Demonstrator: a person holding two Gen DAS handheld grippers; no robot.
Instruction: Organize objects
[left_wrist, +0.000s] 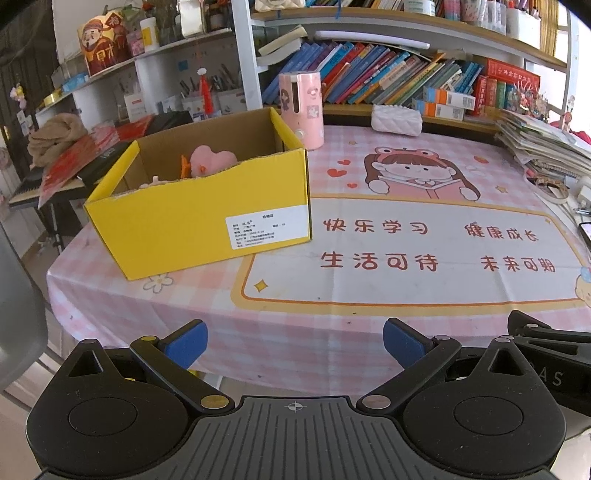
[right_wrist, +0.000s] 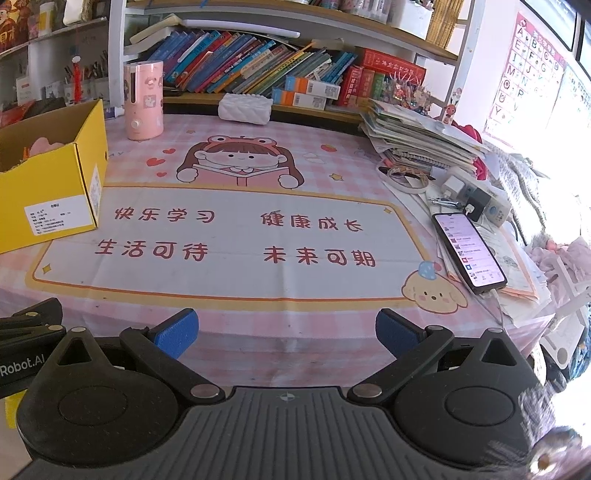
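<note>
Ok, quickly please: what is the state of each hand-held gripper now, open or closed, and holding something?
Left hand-held gripper: open, holding nothing.
Right hand-held gripper: open, holding nothing.

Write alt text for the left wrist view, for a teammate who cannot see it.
The open left gripper hovers empty at the near edge of a pink cartoon tablecloth. Ahead to the left stands an open yellow cardboard box holding a pink plush item, with a pink cylindrical container behind it and bookshelves beyond.
</note>
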